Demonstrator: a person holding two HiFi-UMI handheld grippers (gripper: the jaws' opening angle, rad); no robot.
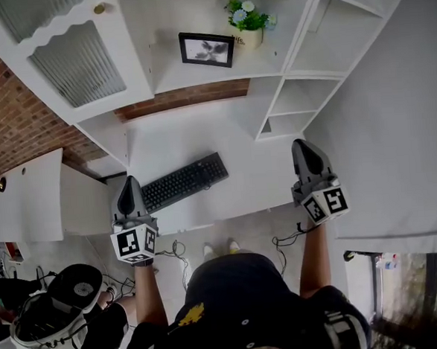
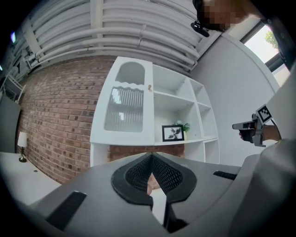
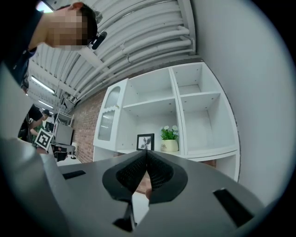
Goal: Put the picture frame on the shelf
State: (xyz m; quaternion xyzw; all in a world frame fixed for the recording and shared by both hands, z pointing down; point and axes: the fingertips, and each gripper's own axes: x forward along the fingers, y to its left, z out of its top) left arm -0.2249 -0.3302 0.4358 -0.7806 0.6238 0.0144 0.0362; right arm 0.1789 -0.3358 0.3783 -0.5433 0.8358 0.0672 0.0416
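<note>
A black picture frame point(image 1: 207, 49) with a leaf print stands upright on the white shelf point(image 1: 197, 78), next to a white pot of flowers point(image 1: 248, 25). The frame also shows in the left gripper view point(image 2: 173, 133) and the right gripper view point(image 3: 145, 141). Both grippers hang well back from the shelf, over the desk's near edge. My left gripper point(image 1: 129, 190) is shut with nothing in it, and its tips meet point(image 2: 151, 157). My right gripper point(image 1: 307, 155) is shut and empty too, jaws pressed together point(image 3: 146, 154).
A black keyboard point(image 1: 184, 181) lies on the white desk point(image 1: 193, 138) between the grippers. A cabinet door with ribbed glass point(image 1: 76, 60) is left of the frame. Open cubbies point(image 1: 311, 52) sit to the right, beside a white wall point(image 1: 394, 120). A black chair point(image 1: 52, 308) stands lower left.
</note>
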